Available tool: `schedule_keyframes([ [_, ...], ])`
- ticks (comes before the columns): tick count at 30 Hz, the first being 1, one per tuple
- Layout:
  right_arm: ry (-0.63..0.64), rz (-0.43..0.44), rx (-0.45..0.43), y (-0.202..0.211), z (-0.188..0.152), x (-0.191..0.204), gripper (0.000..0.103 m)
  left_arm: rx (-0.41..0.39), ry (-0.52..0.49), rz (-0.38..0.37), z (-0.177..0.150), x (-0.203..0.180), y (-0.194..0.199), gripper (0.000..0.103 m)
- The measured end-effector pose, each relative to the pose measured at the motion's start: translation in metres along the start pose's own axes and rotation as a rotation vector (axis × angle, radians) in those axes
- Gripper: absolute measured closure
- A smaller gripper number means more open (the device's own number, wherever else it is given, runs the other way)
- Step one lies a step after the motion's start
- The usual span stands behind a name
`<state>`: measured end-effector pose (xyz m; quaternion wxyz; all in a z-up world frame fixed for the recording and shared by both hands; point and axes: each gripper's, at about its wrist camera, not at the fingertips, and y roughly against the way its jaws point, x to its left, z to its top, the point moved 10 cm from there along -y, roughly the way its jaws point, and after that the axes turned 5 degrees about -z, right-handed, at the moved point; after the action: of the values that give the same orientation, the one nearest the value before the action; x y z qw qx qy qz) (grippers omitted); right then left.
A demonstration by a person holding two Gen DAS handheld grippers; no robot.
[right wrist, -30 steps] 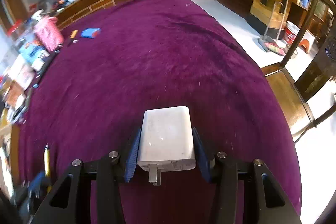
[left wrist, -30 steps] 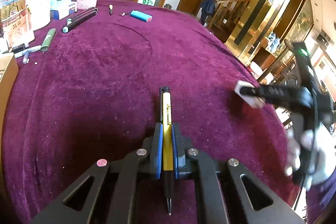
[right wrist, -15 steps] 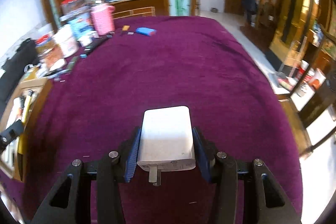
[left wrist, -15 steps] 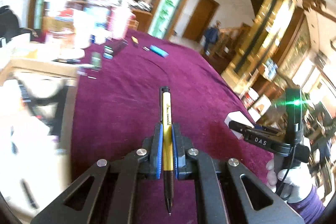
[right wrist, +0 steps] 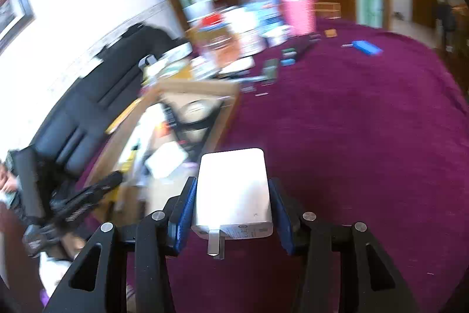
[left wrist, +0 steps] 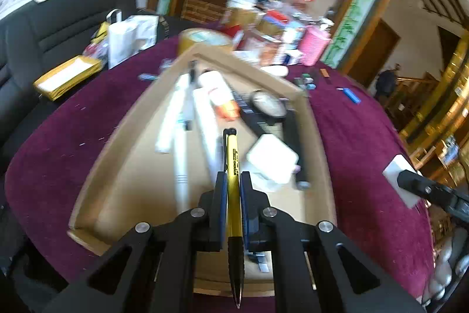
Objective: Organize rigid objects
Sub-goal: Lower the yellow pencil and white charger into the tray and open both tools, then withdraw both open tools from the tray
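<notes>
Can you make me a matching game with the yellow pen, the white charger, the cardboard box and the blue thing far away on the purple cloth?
Things:
1. yellow pen
2. white charger
3. cardboard box
4. blue lighter

Places or states:
A. lying loose on the purple cloth, far side
B. pinched in the left gripper
C. open, already holding things
D. pinched in the right gripper

Pairs: 1-B, 2-D, 3-C, 4-A

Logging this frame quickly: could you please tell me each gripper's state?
Left gripper: closed on the yellow pen.
Right gripper: closed on the white charger.
</notes>
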<state>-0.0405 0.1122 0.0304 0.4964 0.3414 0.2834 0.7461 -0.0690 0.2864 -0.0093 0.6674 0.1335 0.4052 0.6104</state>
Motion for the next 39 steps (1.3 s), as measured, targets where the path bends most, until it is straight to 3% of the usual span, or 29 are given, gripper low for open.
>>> schedule_keyframes([
  [4, 0.081, 0.049, 0.054, -0.031, -0.003, 0.055, 0.051, 0.031, 0.02, 0.046, -0.006, 0.022, -0.005, 0.095],
  [8, 0.158, 0.073, 0.118, -0.06, -0.018, 0.096, 0.05, 0.032, 0.005, 0.031, -0.009, 0.026, -0.003, 0.095],
  [14, 0.207, 0.058, 0.184, -0.089, -0.039, 0.112, 0.05, 0.013, 0.007, -0.003, -0.007, 0.021, -0.001, 0.093],
  [16, 0.229, 0.024, 0.186, -0.096, -0.042, 0.108, 0.05, -0.002, 0.014, -0.007, -0.004, 0.021, 0.002, 0.076],
  [17, 0.229, 0.015, 0.183, -0.098, -0.042, 0.106, 0.049, -0.017, 0.016, -0.009, -0.002, 0.02, 0.005, 0.06],
  [18, 0.223, 0.016, 0.173, -0.098, -0.042, 0.104, 0.05, -0.037, 0.018, -0.011, 0.001, 0.018, 0.01, 0.048],
  [23, 0.235, 0.052, 0.101, -0.082, -0.036, 0.106, 0.037, -0.113, -0.005, 0.002, 0.015, 0.009, 0.031, 0.03],
  [30, 0.142, 0.063, -0.063, -0.037, -0.023, 0.086, 0.03, -0.209, -0.083, 0.146, 0.027, -0.002, 0.06, 0.017],
  [34, 0.104, 0.008, -0.146, -0.016, -0.019, 0.067, 0.021, -0.237, -0.126, 0.245, 0.028, -0.009, 0.069, 0.014],
  [39, 0.058, -0.087, -0.204, -0.001, -0.02, 0.034, 0.014, -0.251, -0.182, 0.295, 0.026, -0.028, 0.077, 0.013],
])
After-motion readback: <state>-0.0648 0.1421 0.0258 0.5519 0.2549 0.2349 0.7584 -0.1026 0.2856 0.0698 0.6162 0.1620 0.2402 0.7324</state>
